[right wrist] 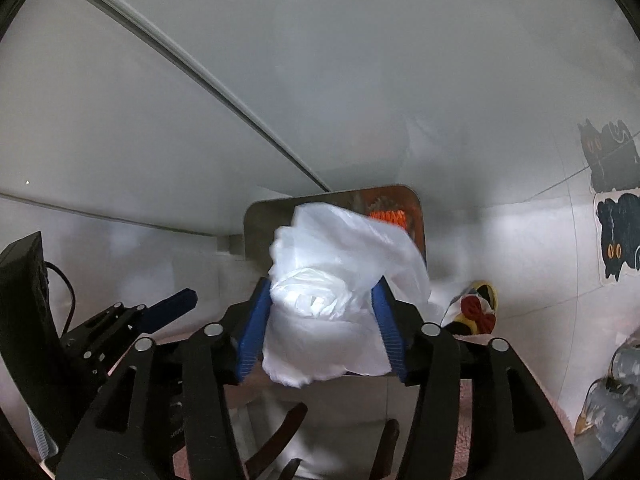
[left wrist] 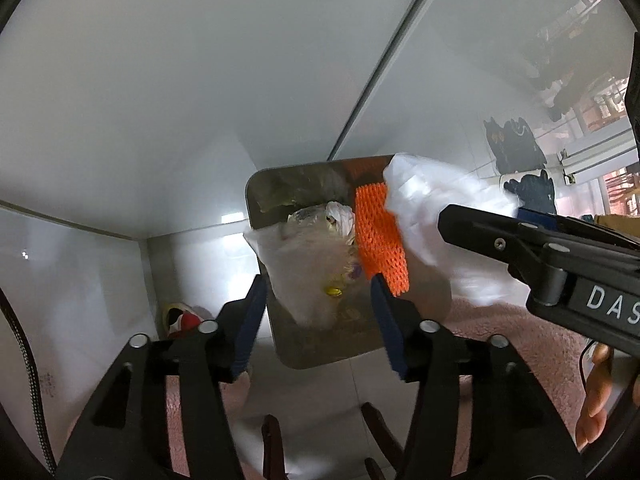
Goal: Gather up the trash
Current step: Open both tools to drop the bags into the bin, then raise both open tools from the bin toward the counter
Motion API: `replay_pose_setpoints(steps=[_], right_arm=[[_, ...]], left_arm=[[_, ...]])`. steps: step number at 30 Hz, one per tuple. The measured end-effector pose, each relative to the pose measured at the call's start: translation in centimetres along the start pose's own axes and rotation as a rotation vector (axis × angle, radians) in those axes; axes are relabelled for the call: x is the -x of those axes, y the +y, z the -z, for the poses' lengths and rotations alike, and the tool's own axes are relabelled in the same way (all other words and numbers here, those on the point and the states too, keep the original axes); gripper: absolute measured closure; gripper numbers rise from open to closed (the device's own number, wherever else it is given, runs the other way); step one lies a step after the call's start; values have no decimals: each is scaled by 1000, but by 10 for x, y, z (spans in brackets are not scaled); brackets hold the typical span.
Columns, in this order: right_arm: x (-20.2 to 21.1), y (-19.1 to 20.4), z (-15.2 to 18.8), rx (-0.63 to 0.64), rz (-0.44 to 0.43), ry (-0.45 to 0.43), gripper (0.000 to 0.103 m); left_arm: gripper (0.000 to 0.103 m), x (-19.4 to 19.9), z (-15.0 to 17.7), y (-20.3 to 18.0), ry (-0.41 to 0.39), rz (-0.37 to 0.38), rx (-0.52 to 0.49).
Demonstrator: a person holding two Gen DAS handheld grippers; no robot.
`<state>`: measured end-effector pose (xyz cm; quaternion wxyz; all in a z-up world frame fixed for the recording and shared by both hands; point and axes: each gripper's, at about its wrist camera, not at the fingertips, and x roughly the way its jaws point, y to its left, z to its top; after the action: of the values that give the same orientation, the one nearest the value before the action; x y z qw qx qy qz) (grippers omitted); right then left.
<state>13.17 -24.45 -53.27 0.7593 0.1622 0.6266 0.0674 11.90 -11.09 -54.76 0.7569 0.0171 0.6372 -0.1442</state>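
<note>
Below me stands a rounded-corner metal bin (left wrist: 362,344) with dull, smeared walls, on pale glossy floor tile beside a nubbly pink rug (left wrist: 520,332). My right claw (right wrist: 320,316) has crinkled, filmy white plastic (right wrist: 344,264) bunched between its ribbed blue pads; whether they still pinch it I cannot tell. My left claw (left wrist: 318,322) hangs spread and bare above a cloudy bag (left wrist: 308,272) and orange foam netting (left wrist: 380,236) in the bin.

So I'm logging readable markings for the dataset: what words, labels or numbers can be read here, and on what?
"DAS": white letters on the right gripper body, cut off at the left wrist view's edge.
Faint print on the trash inside the metal bin: too blurred to read.
Nothing else legible.
</note>
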Motion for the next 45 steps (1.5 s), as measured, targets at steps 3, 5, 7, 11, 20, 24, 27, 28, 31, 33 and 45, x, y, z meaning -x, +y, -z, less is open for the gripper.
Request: replay_pose_setpoints(steps=[3, 5, 7, 11, 20, 24, 27, 28, 31, 33, 45], right_arm=[[5, 0, 4, 5, 4, -19, 36], [14, 1, 5, 11, 6, -34, 33], [25, 3, 7, 20, 9, -47, 25], [47, 8, 12, 32, 19, -85, 16], [108, 21, 35, 65, 48, -201, 5], [136, 26, 47, 76, 20, -256, 4], [160, 30, 53, 73, -14, -301, 4], [169, 31, 54, 76, -25, -318, 4], [193, 38, 58, 92, -48, -372, 4], [210, 43, 60, 112, -59, -416, 4], [312, 62, 38, 197, -70, -621, 4]], left_arm=[[38, 5, 0, -2, -13, -3, 1], [31, 13, 1, -3, -27, -11, -2], [26, 21, 2, -6, -41, -13, -4], [16, 43, 8, -11, -72, -20, -17], [8, 113, 26, -13, -181, -30, -28], [8, 147, 33, -16, -236, -19, -45], [8, 179, 35, -20, -288, -22, -64], [8, 187, 36, -20, -305, -23, -66], [8, 216, 36, -22, -358, -18, -70], [8, 240, 34, -23, -402, -10, -68], [8, 343, 8, -10, -596, -50, -40]])
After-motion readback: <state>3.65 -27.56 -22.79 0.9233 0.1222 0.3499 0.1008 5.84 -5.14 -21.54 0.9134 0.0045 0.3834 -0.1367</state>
